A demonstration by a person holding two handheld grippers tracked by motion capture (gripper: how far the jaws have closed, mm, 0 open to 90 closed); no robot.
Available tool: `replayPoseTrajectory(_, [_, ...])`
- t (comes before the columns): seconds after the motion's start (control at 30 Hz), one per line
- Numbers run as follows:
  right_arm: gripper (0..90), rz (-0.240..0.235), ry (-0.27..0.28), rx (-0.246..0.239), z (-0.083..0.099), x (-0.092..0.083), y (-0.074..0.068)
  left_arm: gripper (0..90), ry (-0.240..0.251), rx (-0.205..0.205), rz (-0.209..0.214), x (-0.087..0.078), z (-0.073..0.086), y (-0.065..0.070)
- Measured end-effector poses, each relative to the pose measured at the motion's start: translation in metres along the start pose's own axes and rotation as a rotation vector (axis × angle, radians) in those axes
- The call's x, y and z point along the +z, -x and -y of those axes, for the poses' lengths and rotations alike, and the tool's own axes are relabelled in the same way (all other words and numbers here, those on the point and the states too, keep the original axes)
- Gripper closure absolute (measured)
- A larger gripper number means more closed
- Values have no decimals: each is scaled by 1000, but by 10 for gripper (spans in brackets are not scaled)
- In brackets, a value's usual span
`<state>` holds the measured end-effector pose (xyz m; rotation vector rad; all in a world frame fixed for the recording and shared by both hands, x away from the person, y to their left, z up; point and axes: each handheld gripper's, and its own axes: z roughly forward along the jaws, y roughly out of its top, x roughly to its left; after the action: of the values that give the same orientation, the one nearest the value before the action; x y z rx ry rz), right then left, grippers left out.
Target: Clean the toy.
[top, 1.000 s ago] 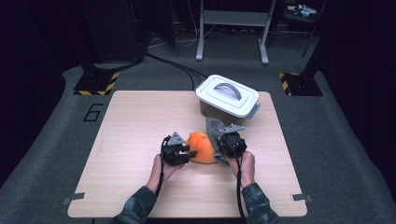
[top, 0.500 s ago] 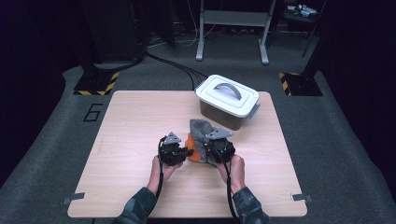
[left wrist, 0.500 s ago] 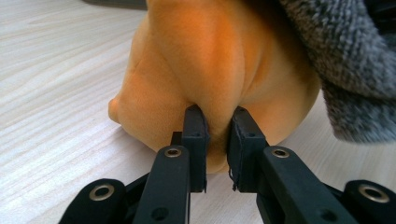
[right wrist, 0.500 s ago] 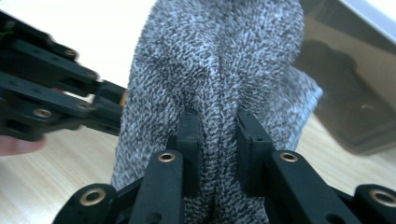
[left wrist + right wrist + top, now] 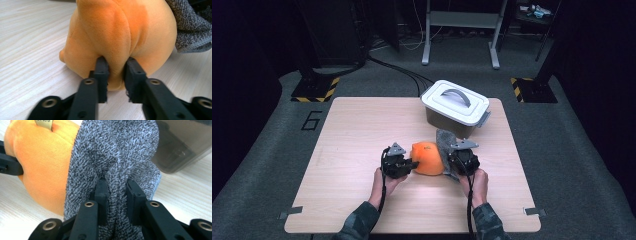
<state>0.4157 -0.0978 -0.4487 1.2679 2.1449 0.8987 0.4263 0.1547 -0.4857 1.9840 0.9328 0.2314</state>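
Camouflage sleeves; each black tool [image 5: 414, 163] trails a cable (grey three-cornered plate on top).

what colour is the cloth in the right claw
Speckled grey knit cloth, clearest in the right gripper view.

Orange soft toy [image 5: 428, 158] on wooden table [image 5: 352, 130], landmark. Left gripper [image 5: 408, 164] touching toy's left side, left hand [image 5: 384, 180] behind it. Right gripper [image 5: 451, 161] at toy's right, against grey knit cloth [image 5: 444, 141]. White-lidded bin [image 5: 455, 107] beyond toy, toward table's far right edge. Black cables [image 5: 402, 75] on floor farther beyond.
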Motion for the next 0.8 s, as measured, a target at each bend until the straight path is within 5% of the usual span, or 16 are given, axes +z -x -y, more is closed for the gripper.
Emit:
replayPoseTrajectory(0.17, [735,-4,4,6,0,0,0,536,29,37,-10,-19,-14,2])
replayPoseTrajectory(0.4, [735,-7,6,-8,-1,-1,-2,479,62,115,-17,-24,-46,11])
replayPoseTrajectory(0.47, [735,-8,4,-9,-1,-1,-2,479,48,153,-19,-20,-54,16])
replayPoseTrajectory(0.5, [735,-7,1,-9,-1,-2,-2,485,10,204,-18,-12,-64,20])
replayPoseTrajectory(0.67, [734,-12,0,-15,-1,-3,-2,538,-20,230,-1,-2,-73,21])
replayPoseTrajectory(0.8, [734,-13,2,-21,-1,-3,-1,676,-20,261,5,2,-75,23])
